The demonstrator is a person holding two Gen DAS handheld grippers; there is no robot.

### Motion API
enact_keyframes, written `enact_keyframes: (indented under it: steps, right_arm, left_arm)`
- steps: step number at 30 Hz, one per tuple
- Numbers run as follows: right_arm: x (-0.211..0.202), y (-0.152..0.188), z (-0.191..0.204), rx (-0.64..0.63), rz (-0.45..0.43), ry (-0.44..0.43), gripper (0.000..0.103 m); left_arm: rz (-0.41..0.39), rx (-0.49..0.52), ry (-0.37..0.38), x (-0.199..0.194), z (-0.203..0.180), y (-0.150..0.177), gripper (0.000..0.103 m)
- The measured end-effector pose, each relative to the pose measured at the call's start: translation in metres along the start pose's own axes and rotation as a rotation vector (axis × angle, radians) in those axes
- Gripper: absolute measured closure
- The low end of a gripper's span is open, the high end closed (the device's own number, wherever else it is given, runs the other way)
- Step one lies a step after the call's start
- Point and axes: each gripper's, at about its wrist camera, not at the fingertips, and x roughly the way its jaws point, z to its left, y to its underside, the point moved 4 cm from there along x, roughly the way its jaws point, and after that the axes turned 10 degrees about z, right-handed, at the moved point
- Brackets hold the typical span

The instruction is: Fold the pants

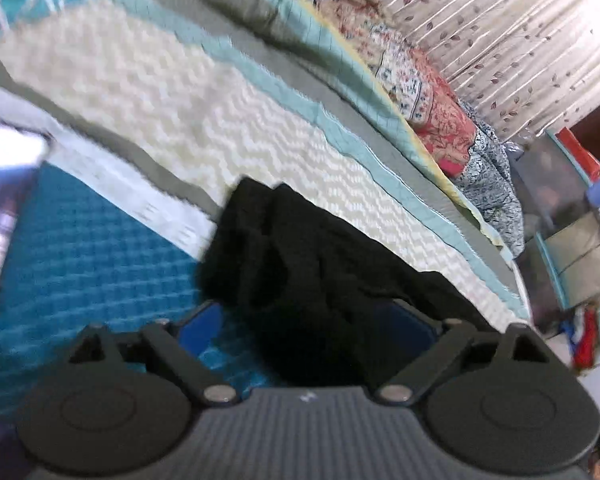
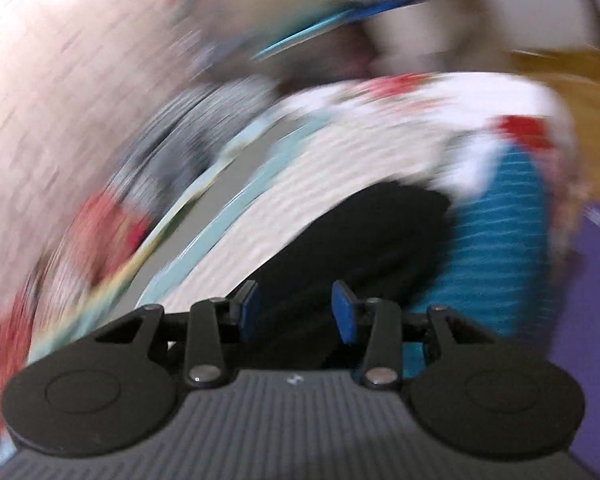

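A cream zigzag-knit blanket (image 1: 204, 120) is spread beside a teal textured cover (image 1: 80, 248); a floral quilt (image 1: 420, 80) is heaped behind.

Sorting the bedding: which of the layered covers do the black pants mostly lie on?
The cream zigzag blanket holds most of the black pants; their near end overhangs the teal quilt.

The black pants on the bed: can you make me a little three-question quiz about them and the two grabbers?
1. True or false: the black pants lie partly on the cream zigzag blanket.
2. Which gripper's blue pads stand wider apart? A) left gripper B) right gripper
3. Fill in: the cover left of the pants in the left wrist view is ____.

Key: 1 true; 2 A; 3 teal
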Motion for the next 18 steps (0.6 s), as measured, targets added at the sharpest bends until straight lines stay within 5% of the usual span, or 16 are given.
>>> enact_keyframes:
  steps: [1, 3, 6, 9, 11, 15, 18]
  right_arm:
    - [0.011, 0.01, 0.022, -0.068, 0.049, -0.032, 0.059]
    - [0.031, 0.033, 0.062, -0.166, 0.15, -0.097, 0.059]
    - [0.058, 0.068, 0.112, -0.252, 0.289, -0.209, 0.059]
    - [0.077, 0.099, 0.166, -0.351, 0.382, -0.311, 0.059]
    - [0.093, 0.115, 0.205, -0.401, 0.428, -0.386, 0.059]
    - [0.127, 0.149, 0.265, -0.447, 0.519, -0.514, 0.059]
    - [0.17, 0.207, 0.294, -0.513, 0.732, -0.504, 0.06]
  left_arm:
    - [0.012, -0.007, -0.012, 0.01, 0.0, -0.004, 0.028]
    - [0.036, 0.002, -0.058, 0.029, 0.0, -0.01, 0.075]
    - [-0.016, 0.068, -0.081, 0.02, -0.012, -0.012, 0.088]
    - [-0.191, 0.208, -0.086, -0.02, -0.03, -0.014, 0.094]
    - [-0.238, 0.258, -0.084, -0.036, -0.031, -0.013, 0.094]
    - [-0.154, 0.215, -0.156, -0.014, -0.002, -0.002, 0.093]
    - [-0.041, 0.15, -0.228, 0.02, 0.024, 0.013, 0.091]
